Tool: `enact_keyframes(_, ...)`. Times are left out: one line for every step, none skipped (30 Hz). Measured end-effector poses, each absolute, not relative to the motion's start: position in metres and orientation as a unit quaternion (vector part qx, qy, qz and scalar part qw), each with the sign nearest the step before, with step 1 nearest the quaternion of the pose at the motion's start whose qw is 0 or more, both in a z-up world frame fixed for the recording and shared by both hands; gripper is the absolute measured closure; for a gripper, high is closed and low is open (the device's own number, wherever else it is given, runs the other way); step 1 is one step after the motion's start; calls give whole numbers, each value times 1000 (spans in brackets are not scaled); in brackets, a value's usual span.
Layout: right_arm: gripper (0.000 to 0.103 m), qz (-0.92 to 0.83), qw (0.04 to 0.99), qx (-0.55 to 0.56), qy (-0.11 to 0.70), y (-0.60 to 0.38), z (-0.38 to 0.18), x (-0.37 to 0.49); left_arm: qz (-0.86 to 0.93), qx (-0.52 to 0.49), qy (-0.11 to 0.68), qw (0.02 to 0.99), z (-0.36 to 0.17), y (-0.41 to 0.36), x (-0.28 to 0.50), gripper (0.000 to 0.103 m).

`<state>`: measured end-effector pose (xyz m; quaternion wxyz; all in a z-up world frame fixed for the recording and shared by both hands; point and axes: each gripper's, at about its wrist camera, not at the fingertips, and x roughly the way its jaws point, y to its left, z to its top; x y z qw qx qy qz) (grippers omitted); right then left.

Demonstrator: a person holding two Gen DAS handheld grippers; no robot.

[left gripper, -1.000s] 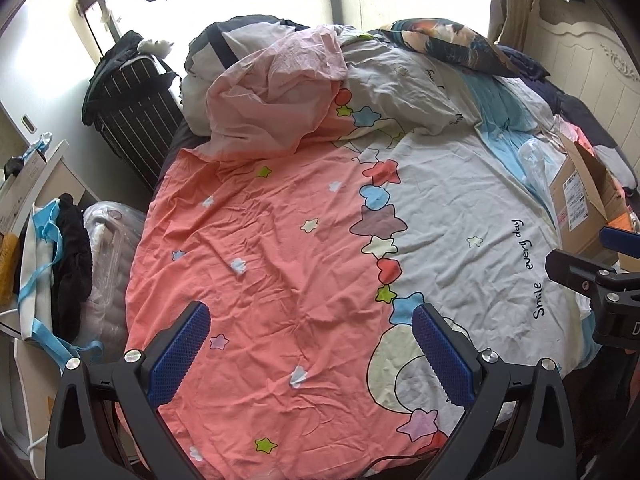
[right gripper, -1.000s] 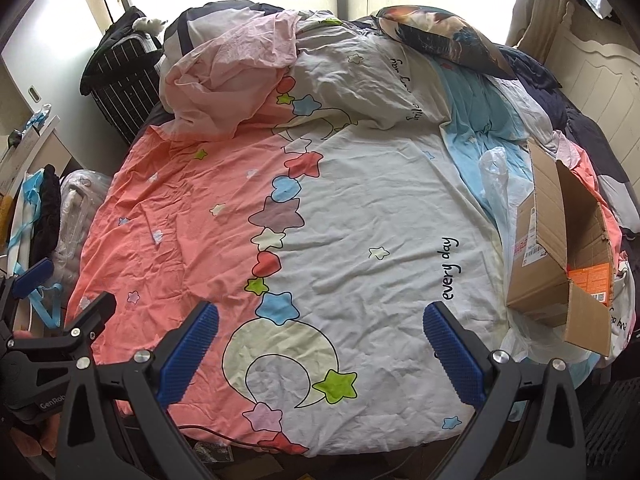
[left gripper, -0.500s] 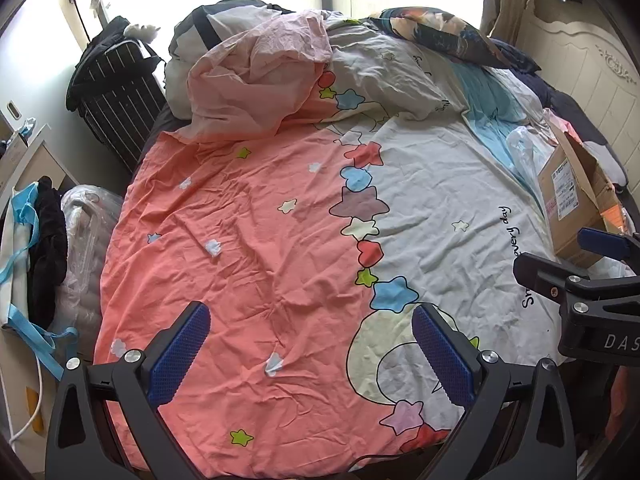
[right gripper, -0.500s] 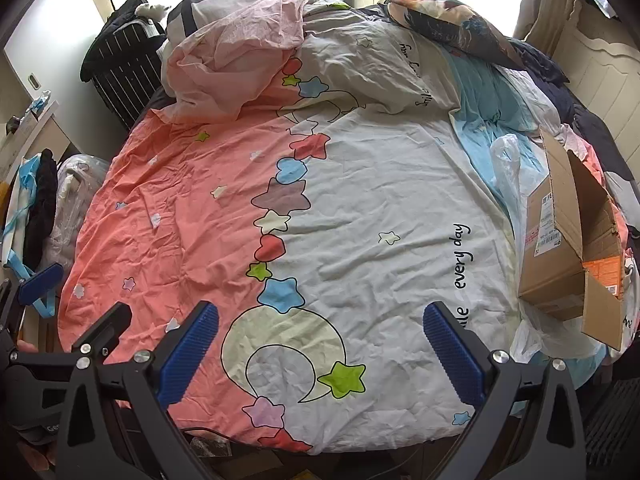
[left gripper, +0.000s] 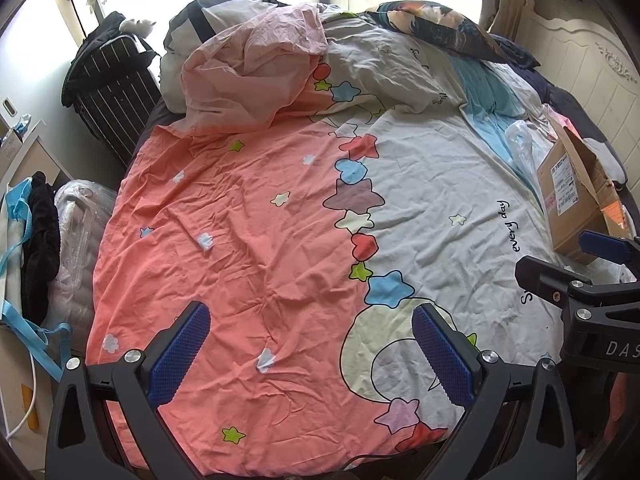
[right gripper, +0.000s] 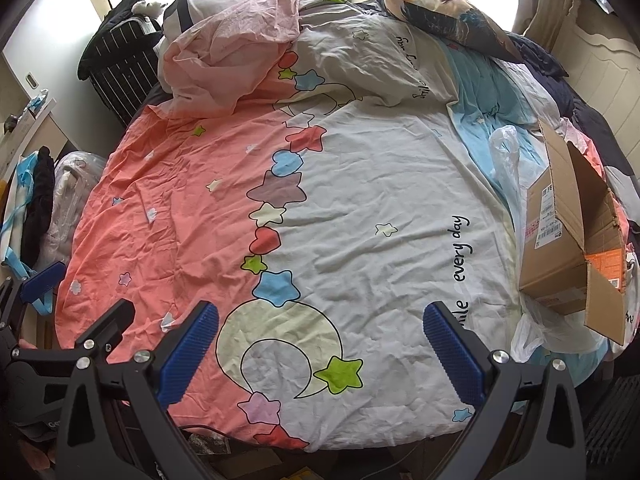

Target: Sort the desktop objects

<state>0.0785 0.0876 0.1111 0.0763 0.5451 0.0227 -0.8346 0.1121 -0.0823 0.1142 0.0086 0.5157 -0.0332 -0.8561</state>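
A brown cardboard box (right gripper: 568, 236), open with its flaps spread and a white shipping label on its side, lies at the right edge of the bed; something orange shows inside it. A crumpled clear plastic bag (right gripper: 506, 152) lies against its far side.

The left gripper (left gripper: 310, 354) hangs above the near edge of the bed, its two blue ribbed fingers (left gripper: 180, 354) spread wide with nothing between them. The right gripper (right gripper: 320, 354) hangs the same way beside it, jaws wide apart and empty. Each camera catches the other gripper at its side edge.

Beneath both lies a wrinkled duvet cover (left gripper: 248, 248), coral pink on the left half and pale grey on the right, with a line of coloured stars down the middle, a cream crescent moon near the fingers, and the words "every day" printed on the grey half. At the far edge a rumpled pale pink sheet (left gripper: 256, 64) is heaped up, with a dark patterned pillow (left gripper: 440, 32) at the far right corner.

Beyond the bed's far left corner stands a black striped suitcase (left gripper: 116, 92). Along the left side of the bed are a clear plastic-wrapped bundle (left gripper: 76, 248) and dark clothing with a light blue strap (left gripper: 24, 220). A cream carved headboard (left gripper: 580, 64) rises on the right, and bright windows fill the far wall.
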Motion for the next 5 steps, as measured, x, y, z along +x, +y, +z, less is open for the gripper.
enact_keyframes(0, -834, 76, 546, 22, 88, 110, 79, -856, 515, -36, 8, 114, -81, 112, 0)
enact_keyframes(0, -834, 76, 546, 22, 89, 110, 79, -856, 515, -38, 7, 113, -81, 112, 0)
enact_keyframes(0, -834, 75, 546, 22, 89, 109, 79, -856, 515, -41, 6, 112, -79, 112, 0)
enact_keyframes(0, -834, 76, 547, 23, 90, 109, 79, -857, 514, -43, 6, 111, -78, 113, 0)
enact_keyframes(0, -834, 75, 547, 22, 90, 109, 79, -857, 514, -46, 5, 111, -76, 113, 0)
